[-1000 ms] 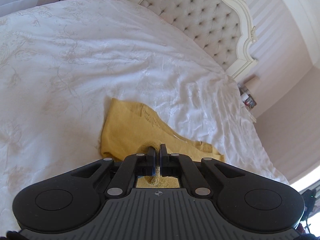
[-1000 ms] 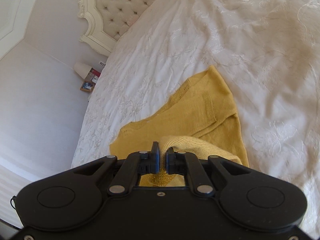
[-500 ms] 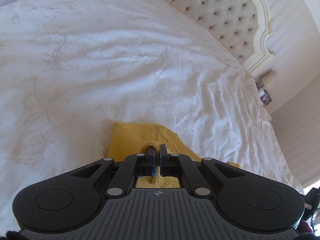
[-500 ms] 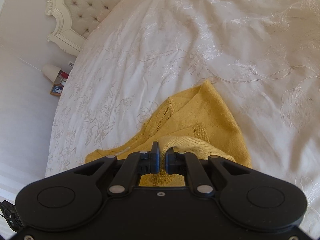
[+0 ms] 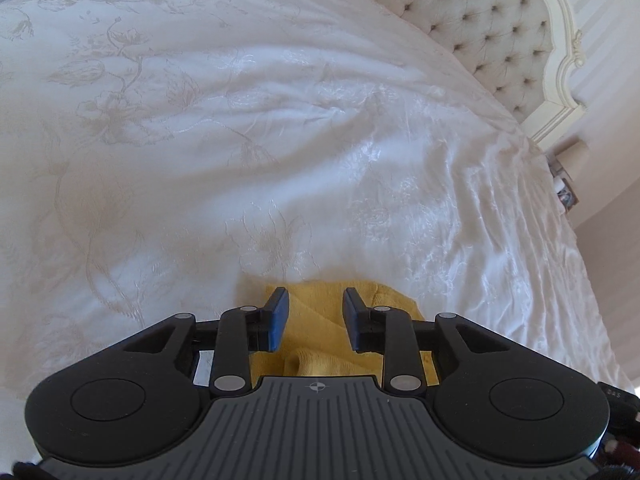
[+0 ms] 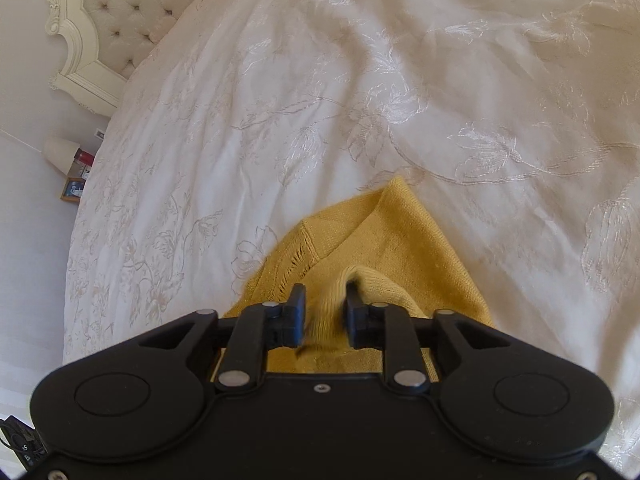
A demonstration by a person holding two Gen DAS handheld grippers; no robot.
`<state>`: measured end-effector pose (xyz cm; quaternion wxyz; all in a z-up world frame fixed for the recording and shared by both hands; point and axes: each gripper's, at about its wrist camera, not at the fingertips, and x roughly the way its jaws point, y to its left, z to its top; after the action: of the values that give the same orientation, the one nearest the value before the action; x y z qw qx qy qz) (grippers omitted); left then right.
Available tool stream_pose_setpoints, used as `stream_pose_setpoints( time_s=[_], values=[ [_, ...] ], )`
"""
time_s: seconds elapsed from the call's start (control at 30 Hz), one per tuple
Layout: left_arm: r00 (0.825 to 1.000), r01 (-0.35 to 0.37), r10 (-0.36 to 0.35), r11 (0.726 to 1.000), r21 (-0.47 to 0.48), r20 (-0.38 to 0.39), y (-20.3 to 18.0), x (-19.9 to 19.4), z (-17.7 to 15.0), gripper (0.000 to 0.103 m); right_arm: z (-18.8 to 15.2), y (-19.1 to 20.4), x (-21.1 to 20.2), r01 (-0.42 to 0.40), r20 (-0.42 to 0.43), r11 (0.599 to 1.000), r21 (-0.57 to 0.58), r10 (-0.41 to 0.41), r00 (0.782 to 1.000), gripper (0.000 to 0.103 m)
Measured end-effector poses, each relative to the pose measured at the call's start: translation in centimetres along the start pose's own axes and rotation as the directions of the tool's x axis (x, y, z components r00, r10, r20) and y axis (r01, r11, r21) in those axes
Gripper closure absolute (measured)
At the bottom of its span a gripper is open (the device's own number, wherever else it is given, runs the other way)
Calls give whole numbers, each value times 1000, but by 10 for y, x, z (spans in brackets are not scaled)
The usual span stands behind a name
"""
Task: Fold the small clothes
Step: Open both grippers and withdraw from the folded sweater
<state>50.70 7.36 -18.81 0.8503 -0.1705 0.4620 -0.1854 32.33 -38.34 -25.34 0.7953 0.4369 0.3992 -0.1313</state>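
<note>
A small mustard-yellow knit garment (image 6: pixel 384 240) lies folded over itself on the white bedspread (image 6: pixel 360 120). My right gripper (image 6: pixel 324 304) is open; a ribbed edge of the garment stands between its fingers, loose. In the left wrist view my left gripper (image 5: pixel 312 304) is open just above the garment (image 5: pixel 316 332), with a ribbed fold lying below between its fingers. Most of the garment is hidden under both gripper bodies.
The bedspread (image 5: pixel 240 140) has a pale floral pattern and wrinkles. A tufted headboard (image 5: pixel 480 24) stands at the far end; it also shows in the right wrist view (image 6: pixel 128 12). A bedside table with a lamp (image 6: pixel 60 154) and small items sits beside the bed.
Both grippers carried the garment's edge forward over the rest of it, then opened and let it go. The garment now lies doubled over.
</note>
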Motion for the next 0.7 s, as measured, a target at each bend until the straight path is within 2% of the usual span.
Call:
stream_pose_setpoints(
  time_s=[0.07,0.2,0.3,0.37,0.47,0.6,0.7],
  values=[
    [1000,-19,19,1000,7,12,-1,-3,7,73,4,-1,-2,-12,22,1000,6,12,1000,34],
    [999,-28,26,998,54,45,-13,-21,8,71,12,2,-14,-15,63,1000,-1,15,998,34],
    [999,-27,22,994,106,44,-29,-32,-8,64,10,14,-23,-20,54,993,-119,27,998,34],
    [999,-31,27,989,141,34,-40,-39,-25,64,3,24,-26,-9,27,971,-241,16,1000,34],
    [999,-52,52,983,179,4,-57,-44,-57,63,-18,38,-32,-4,-7,907,-420,2,1000,34],
    [996,-59,70,978,200,-50,-73,-43,-93,63,-45,42,-39,-36,-52,852,-521,10,999,34],
    [994,-66,83,976,207,-75,-80,-36,-108,63,-63,38,-36,-55,-106,820,-569,-7,994,35]
  ],
)
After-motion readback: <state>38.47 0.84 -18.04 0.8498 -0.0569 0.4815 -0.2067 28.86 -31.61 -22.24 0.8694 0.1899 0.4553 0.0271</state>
